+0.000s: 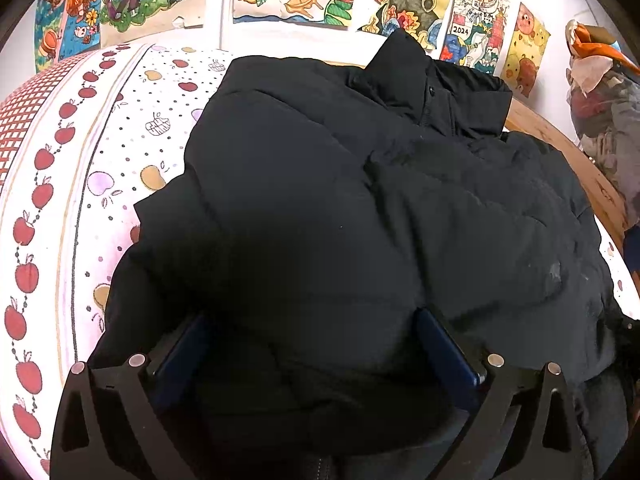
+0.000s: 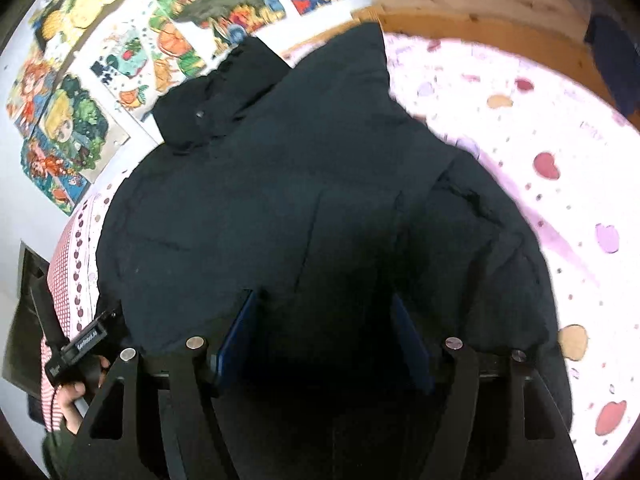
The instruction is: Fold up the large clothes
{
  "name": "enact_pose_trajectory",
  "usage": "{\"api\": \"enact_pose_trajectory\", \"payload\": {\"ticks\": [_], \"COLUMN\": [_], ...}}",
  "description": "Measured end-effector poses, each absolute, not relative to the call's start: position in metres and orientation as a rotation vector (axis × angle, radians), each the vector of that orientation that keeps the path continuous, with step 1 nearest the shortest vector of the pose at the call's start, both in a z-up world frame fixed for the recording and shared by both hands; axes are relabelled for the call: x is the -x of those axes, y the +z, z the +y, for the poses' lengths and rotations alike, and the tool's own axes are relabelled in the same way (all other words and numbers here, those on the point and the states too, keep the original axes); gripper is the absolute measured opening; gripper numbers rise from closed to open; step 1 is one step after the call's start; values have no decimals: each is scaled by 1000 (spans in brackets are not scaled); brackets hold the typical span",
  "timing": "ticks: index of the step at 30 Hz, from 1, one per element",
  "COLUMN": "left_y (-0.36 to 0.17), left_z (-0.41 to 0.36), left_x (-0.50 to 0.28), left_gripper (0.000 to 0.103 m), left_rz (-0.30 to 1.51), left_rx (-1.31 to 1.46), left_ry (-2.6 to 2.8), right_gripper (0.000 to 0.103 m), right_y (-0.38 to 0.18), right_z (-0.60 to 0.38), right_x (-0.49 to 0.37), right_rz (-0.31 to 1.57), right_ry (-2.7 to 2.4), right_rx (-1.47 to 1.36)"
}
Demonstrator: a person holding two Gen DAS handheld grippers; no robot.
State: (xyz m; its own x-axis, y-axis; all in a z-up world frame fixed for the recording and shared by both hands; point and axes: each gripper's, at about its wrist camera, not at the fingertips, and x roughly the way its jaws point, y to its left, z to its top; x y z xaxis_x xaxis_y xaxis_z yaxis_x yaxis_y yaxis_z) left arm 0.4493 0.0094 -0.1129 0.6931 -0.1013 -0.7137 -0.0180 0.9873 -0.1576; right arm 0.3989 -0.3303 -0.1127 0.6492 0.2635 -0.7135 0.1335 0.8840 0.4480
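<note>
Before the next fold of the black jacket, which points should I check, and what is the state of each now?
1. Black puffer jacket lies on the apple-print bed sheet: ok.
2. Collar points to the wall: ok.
3. Left hand-held gripper open over the hem: ok.
4. Right hand-held gripper gripping fabric: cannot tell.
5. Sleeves tucked in: cannot tell.

The black puffy jacket [image 1: 360,200] hides most of the apple-print bed sheet [image 1: 120,140]; its near hem runs off the lower edge.
</note>
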Motion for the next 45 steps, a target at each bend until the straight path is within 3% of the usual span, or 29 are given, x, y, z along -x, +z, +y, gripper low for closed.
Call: {"api": "enact_pose_trajectory", "payload": {"ticks": [5, 7, 13, 18, 20, 27, 29, 31, 36, 41, 45], "left_y": [-109, -102, -78, -83, -93, -103, -94, -86, -83, -113, -124], "left_z": [12, 19, 30, 18, 12, 19, 20, 16, -4, -9, -11], "left_x": [-445, -437, -419, -430, -445, -450, -445, -444, -455, -476, -479], "left_gripper": [101, 101, 101, 101, 101, 101, 101, 101, 102, 103, 103], "left_rz": [767, 696, 511, 563, 664, 703, 658, 627, 653, 807, 824], "left_rx": [188, 261, 335, 272, 227, 250, 243, 234, 125, 82, 67], "left_ry": [-74, -158, -234, -222, -178, -174, -172, -165, -112, -99, -90], "right_gripper": [35, 8, 4, 4, 4, 11, 24, 61, 64, 65, 67], "right_y": [-110, -98, -49, -49, -64, -67, -55, -45, -42, -88, -111], "right_z": [-327, -326, -326, -332, -331, -334, -322, -308, -264, -239, -240], "right_x": [-402, -398, -389, -410, -419, -405, -399, -395, -426, -467, -469], "right_rz": [845, 809, 638, 650, 695, 673, 624, 566, 621, 818, 812], "right_ry": [54, 19, -29, -79, -104, -116, -119, -102, 10, 63, 59], "right_rx": [-506, -435, -291, -256, -214, -219, -143, -80, 63, 123, 90]}}
